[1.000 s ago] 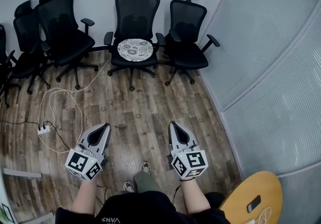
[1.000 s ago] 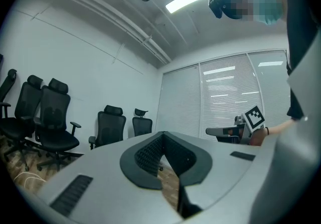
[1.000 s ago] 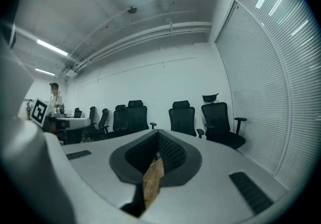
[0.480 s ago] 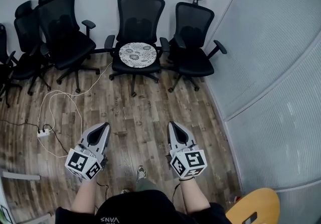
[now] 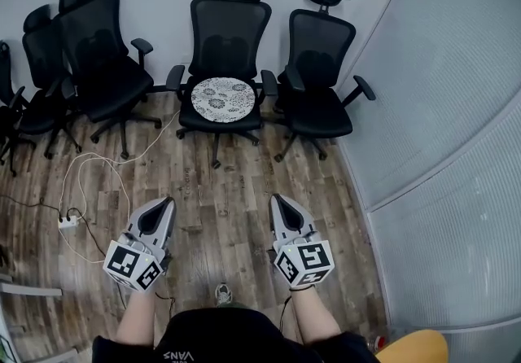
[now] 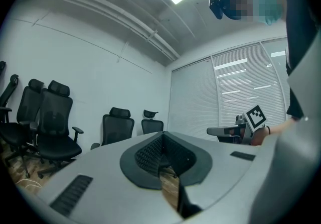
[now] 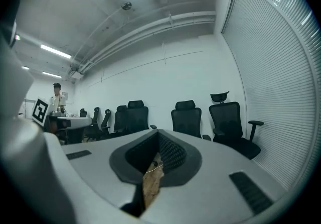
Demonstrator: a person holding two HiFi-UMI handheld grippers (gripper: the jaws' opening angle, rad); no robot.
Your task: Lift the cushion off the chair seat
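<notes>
Closer now is the chair with the cushion. In the head view it looks larger than one second ago, and the orange table behind the person is almost out of frame. The round patterned cushion lies flat on that chair's seat. The left gripper and the right gripper point at the chair but are well apart from it.

In the left gripper view the jaws are together with nothing between them, and the cushion is not visible.

In the right gripper view it is the same.

I judge that this is only the approach, and the lifting is not yet started.
</notes>
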